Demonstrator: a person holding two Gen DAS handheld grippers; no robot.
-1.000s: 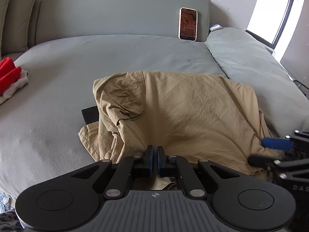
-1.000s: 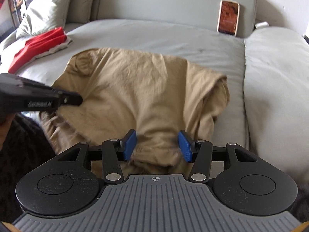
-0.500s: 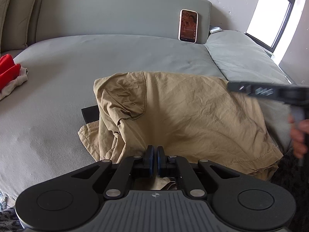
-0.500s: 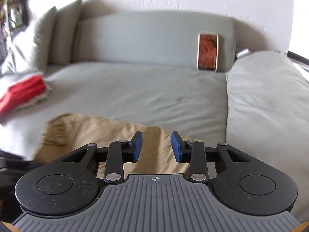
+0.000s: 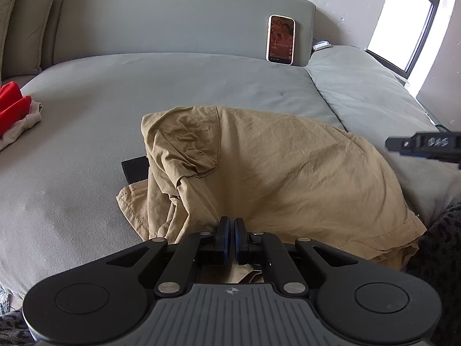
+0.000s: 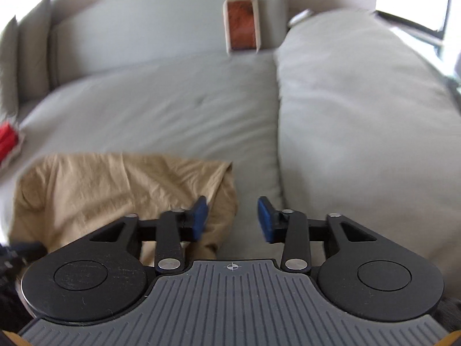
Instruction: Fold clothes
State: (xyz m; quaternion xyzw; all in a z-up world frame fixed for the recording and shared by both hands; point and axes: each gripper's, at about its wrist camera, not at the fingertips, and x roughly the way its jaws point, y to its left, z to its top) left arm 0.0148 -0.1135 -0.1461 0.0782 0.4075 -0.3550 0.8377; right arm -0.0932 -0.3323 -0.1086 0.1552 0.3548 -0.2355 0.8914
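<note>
Grey sofa: tan garment half-folded, rumpled; left gripper pinching its near edge, right gripper spread, empty; folding seems unfinished.

A thin, matt tan woven cloth, heavily creased and stitched along its seams, is seen in the garment. The sofa is covered in soft, matt grey-green fabric. Matt black plastic with bright metal rivets is shown on the left gripper, its pads blue. A glossy screen is carried by the phone. The red clothing at far left looks soft.
</note>
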